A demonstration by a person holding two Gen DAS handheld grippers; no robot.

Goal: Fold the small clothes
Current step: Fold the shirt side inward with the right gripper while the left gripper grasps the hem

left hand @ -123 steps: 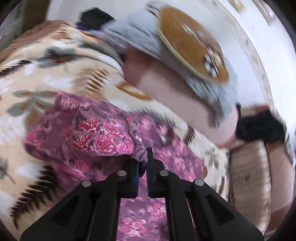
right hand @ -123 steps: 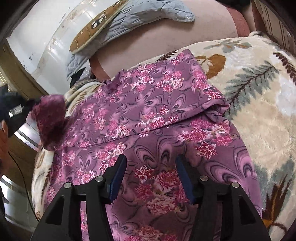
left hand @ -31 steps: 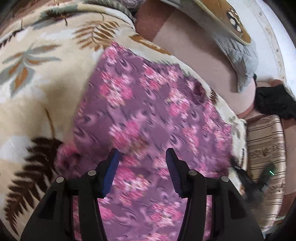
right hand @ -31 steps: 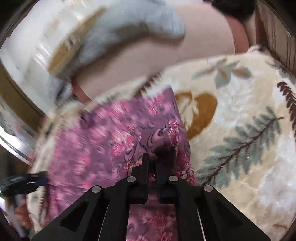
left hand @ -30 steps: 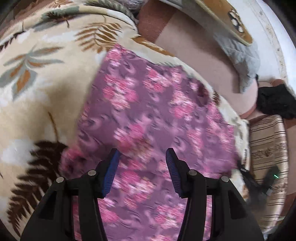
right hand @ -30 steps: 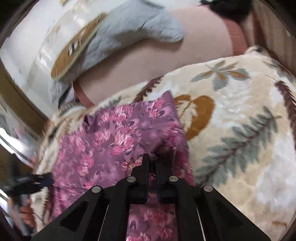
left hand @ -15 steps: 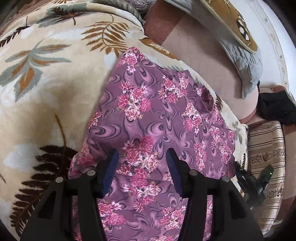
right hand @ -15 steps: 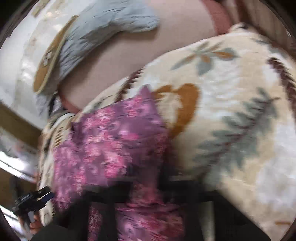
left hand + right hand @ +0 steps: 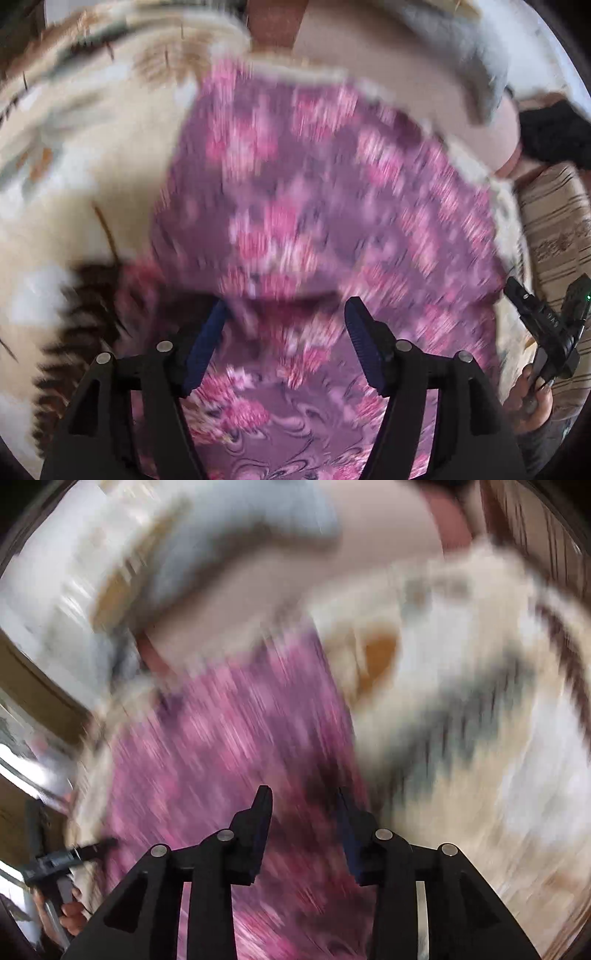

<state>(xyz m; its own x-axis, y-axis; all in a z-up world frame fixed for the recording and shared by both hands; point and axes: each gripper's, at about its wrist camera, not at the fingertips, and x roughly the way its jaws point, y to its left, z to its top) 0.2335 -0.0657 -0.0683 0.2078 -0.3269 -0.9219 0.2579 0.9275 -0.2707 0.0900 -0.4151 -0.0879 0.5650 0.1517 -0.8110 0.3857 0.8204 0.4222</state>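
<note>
A purple garment with pink flowers (image 9: pixel 314 206) lies spread on a cream leaf-patterned blanket (image 9: pixel 74 177); a folded edge crosses it just ahead of my left gripper. My left gripper (image 9: pixel 286 332) is open and empty above the garment's near part. In the right wrist view the garment (image 9: pixel 229 753) is heavily blurred; my right gripper (image 9: pixel 303 808) is open over its right edge, holding nothing. The right gripper also shows at the right edge of the left wrist view (image 9: pixel 546 328).
A pink cushion (image 9: pixel 369 48) and a grey quilted cover (image 9: pixel 476 51) lie beyond the blanket. A striped cushion (image 9: pixel 557 229) is at the right. The blanket (image 9: pixel 480 720) extends right of the garment. The left hand-held gripper (image 9: pixel 55 864) shows at lower left.
The right gripper has opened and let go of the garment edge it pinched a second ago. Both views are now motion-blurred. The left gripper stays open and has moved over the garment.
</note>
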